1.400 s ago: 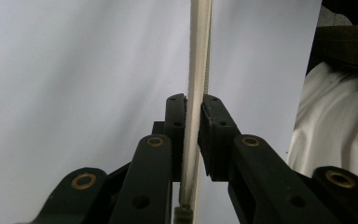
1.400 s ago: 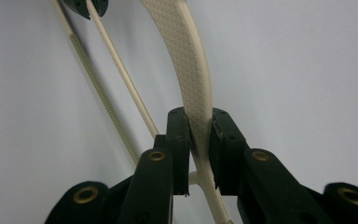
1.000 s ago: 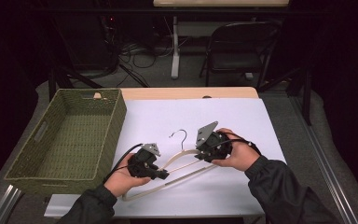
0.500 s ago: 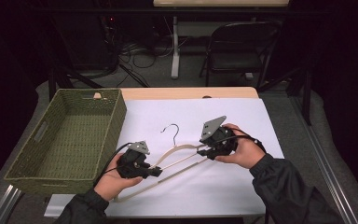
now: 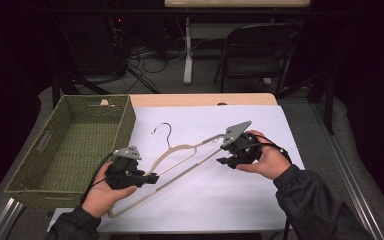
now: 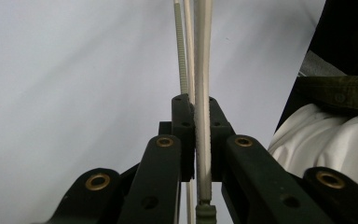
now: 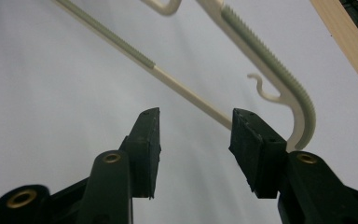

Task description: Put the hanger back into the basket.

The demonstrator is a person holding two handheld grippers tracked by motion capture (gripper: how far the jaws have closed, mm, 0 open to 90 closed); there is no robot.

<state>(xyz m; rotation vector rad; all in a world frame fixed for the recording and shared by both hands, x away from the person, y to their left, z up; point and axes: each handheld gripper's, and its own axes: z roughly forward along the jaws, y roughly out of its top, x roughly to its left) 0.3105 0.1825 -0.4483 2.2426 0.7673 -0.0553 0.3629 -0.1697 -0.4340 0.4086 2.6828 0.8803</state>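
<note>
My left gripper [image 5: 152,178] is clenched on the lower arm of the cream clothes hanger [image 5: 180,152]; in the left gripper view its pads [image 6: 186,135] squeeze the pale bar [image 6: 203,93] between them, and past them the hanger's ribbed strip runs away over the white sheet, with my white shirt and a green band off to the right. My right gripper [image 5: 225,157] is released: in the right gripper view its jaws have just been opening and stand apart around nothing, the hanger's thin crossbar [image 7: 186,95] passing just beyond the right pad [image 7: 251,144] and the curved ribbed end [image 7: 303,112] bending round beside it, with its small notch hook. The high view gives what neither close view does: the whole hanger slants across the white table cover [image 5: 260,125], low end by my left hand [image 5: 107,192], high end at my right hand [image 5: 265,160], its metal hook [image 5: 164,131] pointing to the far side. The green woven basket [image 5: 45,145] sits just left of my left gripper, its wall close. To the right and far side the white cover lies open up to the wooden table edge [image 5: 205,99]; beyond that stand a folding chair [image 5: 252,55] and cables on the floor.
</note>
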